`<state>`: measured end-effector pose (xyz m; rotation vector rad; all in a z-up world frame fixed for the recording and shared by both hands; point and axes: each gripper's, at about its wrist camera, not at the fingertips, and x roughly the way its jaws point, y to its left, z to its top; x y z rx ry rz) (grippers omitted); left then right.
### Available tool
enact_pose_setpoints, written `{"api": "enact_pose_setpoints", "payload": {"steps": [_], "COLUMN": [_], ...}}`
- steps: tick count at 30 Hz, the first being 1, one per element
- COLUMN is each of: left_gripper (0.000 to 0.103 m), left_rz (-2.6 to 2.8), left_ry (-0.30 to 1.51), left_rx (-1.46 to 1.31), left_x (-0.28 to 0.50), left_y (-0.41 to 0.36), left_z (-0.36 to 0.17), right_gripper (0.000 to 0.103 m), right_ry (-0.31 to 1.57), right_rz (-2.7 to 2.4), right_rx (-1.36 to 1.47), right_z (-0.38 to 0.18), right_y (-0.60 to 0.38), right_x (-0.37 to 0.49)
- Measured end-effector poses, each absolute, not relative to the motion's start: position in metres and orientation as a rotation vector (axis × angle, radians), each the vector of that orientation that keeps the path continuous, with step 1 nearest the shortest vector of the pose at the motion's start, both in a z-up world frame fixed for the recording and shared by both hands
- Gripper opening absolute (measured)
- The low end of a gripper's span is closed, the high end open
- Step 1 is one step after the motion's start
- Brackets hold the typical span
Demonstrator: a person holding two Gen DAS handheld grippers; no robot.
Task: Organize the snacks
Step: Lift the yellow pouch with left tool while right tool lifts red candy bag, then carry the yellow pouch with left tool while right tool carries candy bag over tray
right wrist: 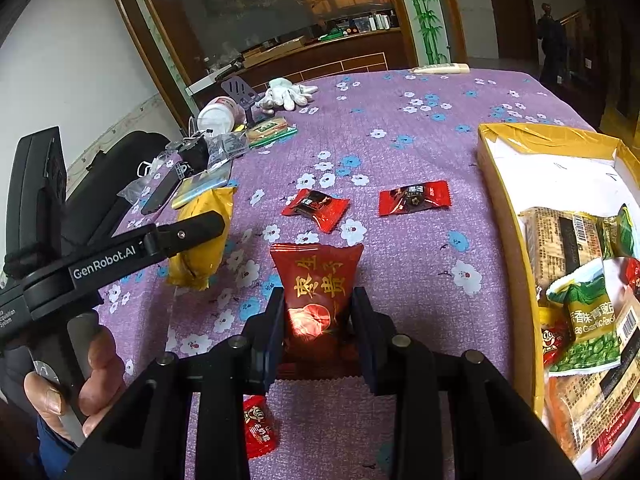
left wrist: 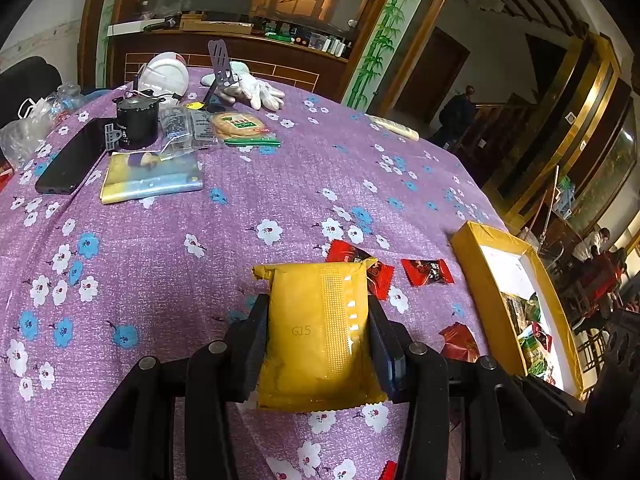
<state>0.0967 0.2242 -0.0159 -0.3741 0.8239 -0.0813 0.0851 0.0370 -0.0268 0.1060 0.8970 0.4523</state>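
Left gripper (left wrist: 318,328) and right gripper (right wrist: 318,316) both clamped, angled downward

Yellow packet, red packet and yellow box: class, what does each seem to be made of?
Yellow packet: likely matte plastic film; crimped, zigzag-cut end seals. Red packet: glossy plastic or foil film; bright glare spot, crinkles. Yellow box: probably cardboard with white inner lining; stiff, straight walls.

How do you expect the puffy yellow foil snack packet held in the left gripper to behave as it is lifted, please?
The puffy yellow foil snack packet probably feels light for its size, since it looks pillowy. Its glossy film may slip a little, though the left gripper clamps both sides. It looks soft rather than stiff, so its crimped ends may flop.
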Motion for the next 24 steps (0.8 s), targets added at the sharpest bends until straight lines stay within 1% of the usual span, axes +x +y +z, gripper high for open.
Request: {"api": "enact_pose_setpoints", "payload": {"steps": [11, 17, 24], "left_gripper": [0.049, 0.049, 0.049], "left_rz": [-0.096, -0.113, -0.080], "left_ry": [0.824, 0.811, 0.706], "left_rx": [-0.333, -0.287, -0.125], "left_x": [0.096, 0.094, 0.080], "left_y": [0.215, 0.203, 0.177], "left_z": [-0.016, -0.012, 0.003], "right_gripper": [0.031, 0.031, 0.031], "right_ry": [0.886, 0.849, 0.784], "right_rz": [0.435, 0.385, 0.331], "right_rx": [0.128, 0.167, 0.183], "right_z": [-0.024, -0.018, -0.011], "right_y": [0.030, 0.016, 0.006], "right_x": [0.087, 0.092, 0.094]}}
